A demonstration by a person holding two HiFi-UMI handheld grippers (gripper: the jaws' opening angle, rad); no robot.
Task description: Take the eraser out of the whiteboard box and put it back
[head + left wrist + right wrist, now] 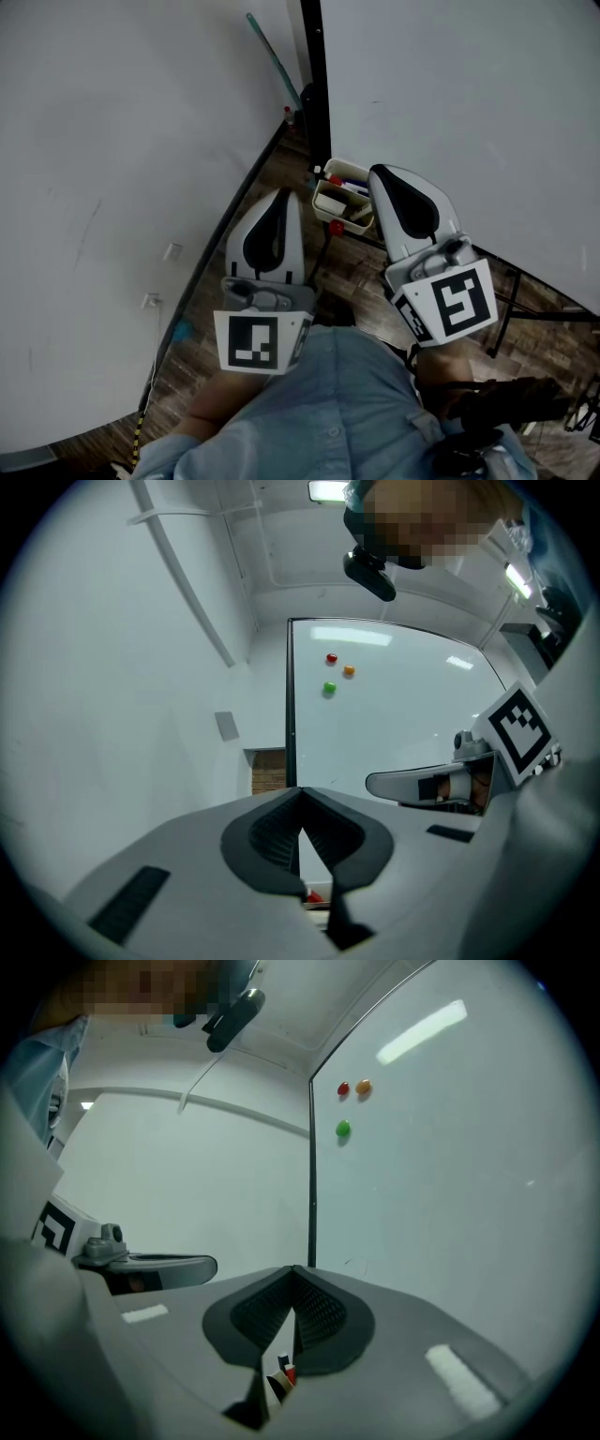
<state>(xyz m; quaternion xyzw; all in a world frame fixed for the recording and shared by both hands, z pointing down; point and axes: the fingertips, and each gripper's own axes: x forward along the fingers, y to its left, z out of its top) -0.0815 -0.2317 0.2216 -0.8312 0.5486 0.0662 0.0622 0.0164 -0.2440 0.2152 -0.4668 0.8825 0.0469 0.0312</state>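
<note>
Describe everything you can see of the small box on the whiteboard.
The box is small, cream-coloured and open at the top, and it looks like plastic. It sits upright at the lower corner of the whiteboard, beside the dark frame. Several pens with red and blue parts stand inside it. The tip of the right claw lies close beside it; contact cannot be judged.
</note>
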